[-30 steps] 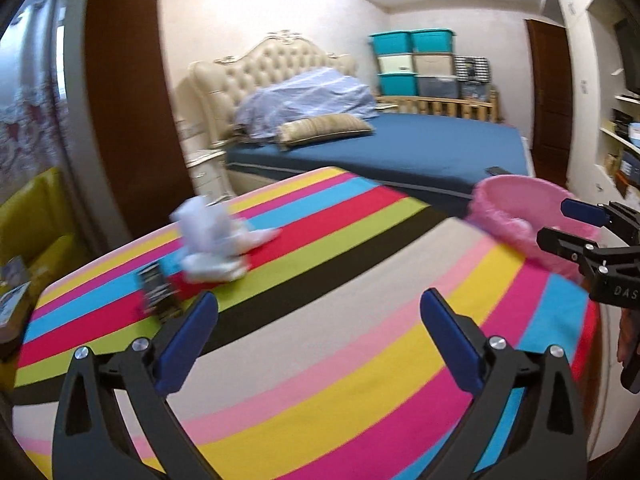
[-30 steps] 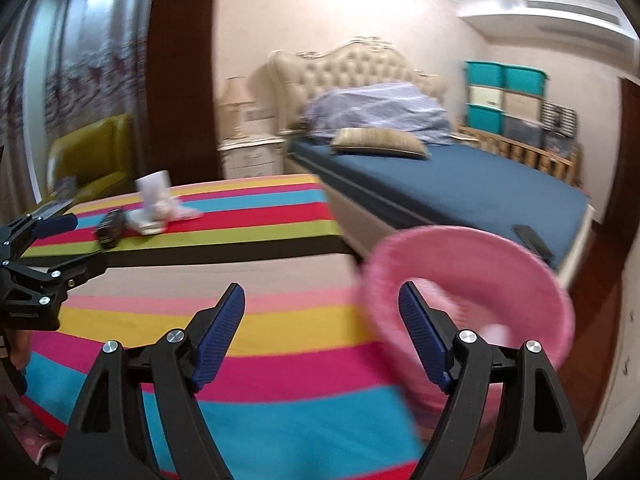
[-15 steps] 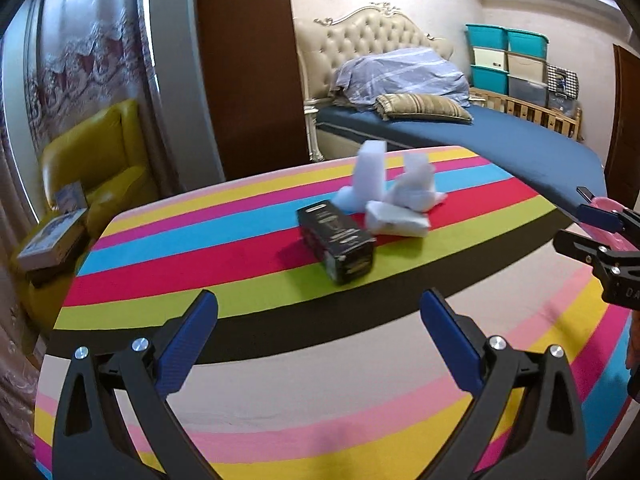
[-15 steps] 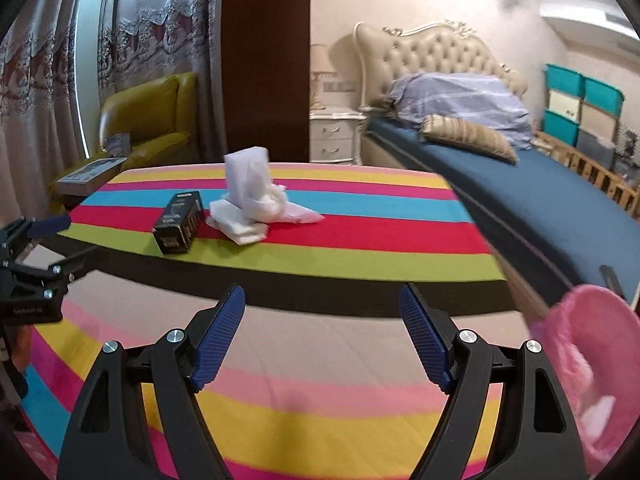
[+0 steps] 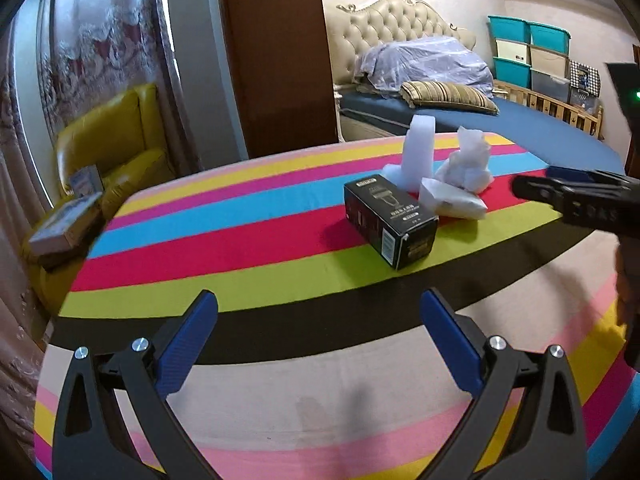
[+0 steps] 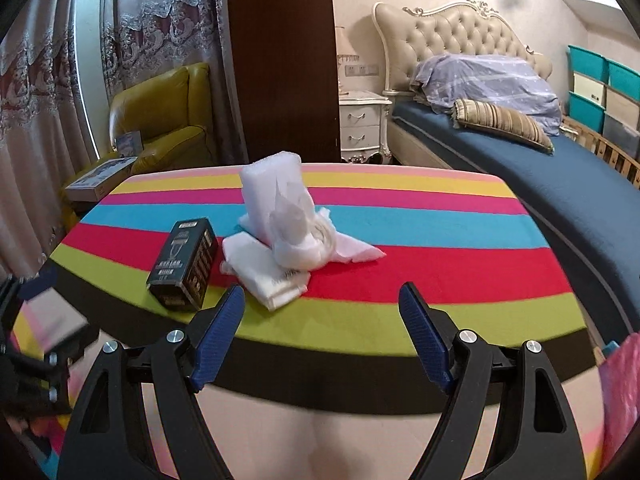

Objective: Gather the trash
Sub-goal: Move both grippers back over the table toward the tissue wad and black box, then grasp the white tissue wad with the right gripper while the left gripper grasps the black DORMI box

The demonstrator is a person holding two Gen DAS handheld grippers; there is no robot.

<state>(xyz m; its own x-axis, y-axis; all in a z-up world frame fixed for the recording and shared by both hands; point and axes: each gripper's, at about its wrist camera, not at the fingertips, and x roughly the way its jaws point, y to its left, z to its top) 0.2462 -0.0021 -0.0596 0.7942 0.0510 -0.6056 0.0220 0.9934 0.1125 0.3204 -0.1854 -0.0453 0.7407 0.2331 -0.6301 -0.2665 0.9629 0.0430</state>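
Observation:
A pile of trash lies on the striped tablecloth [image 5: 224,248]: a black box [image 5: 390,222] [image 6: 184,262], an upright white foam block [image 5: 418,152] [image 6: 268,200], crumpled white wrap [image 5: 466,166] [image 6: 298,240] and a flat white packet [image 5: 452,200] [image 6: 268,276]. My left gripper [image 5: 319,300] hovers open short of the black box, nothing between its fingers. My right gripper [image 6: 322,292] is open and empty too, just short of the white packet. In the left wrist view the right gripper [image 5: 576,196] reaches in from the right, beside the pile. A pink basket [image 6: 620,392] shows at the right edge.
A yellow armchair [image 6: 164,120] with boxes [image 6: 100,174] on it stands beyond the table's far left. A blue bed [image 6: 560,184], a white nightstand [image 6: 362,128] and a dark brown panel [image 6: 280,60] stand behind. Teal storage bins [image 5: 528,56] are stacked at the far wall.
Both grippers have swung left, away from the pink basket and toward the trash pile, which now sits nearer and centred. The jaws of both have kept the same width.

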